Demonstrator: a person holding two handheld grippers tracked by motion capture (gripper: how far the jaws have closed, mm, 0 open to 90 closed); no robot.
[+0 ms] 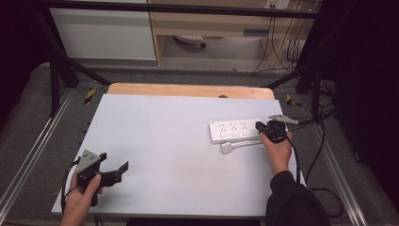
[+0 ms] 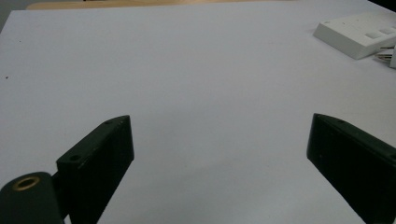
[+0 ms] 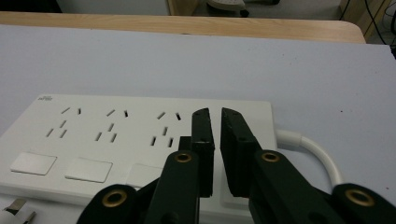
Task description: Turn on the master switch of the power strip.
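A white power strip (image 1: pixel 234 129) (image 3: pixel 116 135) with three socket groups lies flat at the right of the pale mat, and its corner shows far off in the left gripper view (image 2: pixel 359 32). A white plug (image 1: pixel 228 148) (image 3: pixel 16 207) lies in front of it, joined by a white cable (image 3: pixel 310 149). My right gripper (image 1: pixel 259 126) (image 3: pixel 215 114) hovers over the strip's right end. Its jaws stand a narrow slit apart with nothing between them. Near the mat's front left corner my left gripper (image 1: pixel 115 162) (image 2: pixel 219 126) is wide open over bare mat.
The pale mat (image 1: pixel 164 141) covers a wooden table whose far edge (image 1: pixel 188 89) shows behind it. Black frame bars (image 1: pixel 56 70) and loose black cables (image 1: pixel 320 141) flank the table. A wide stretch of mat separates the two grippers.
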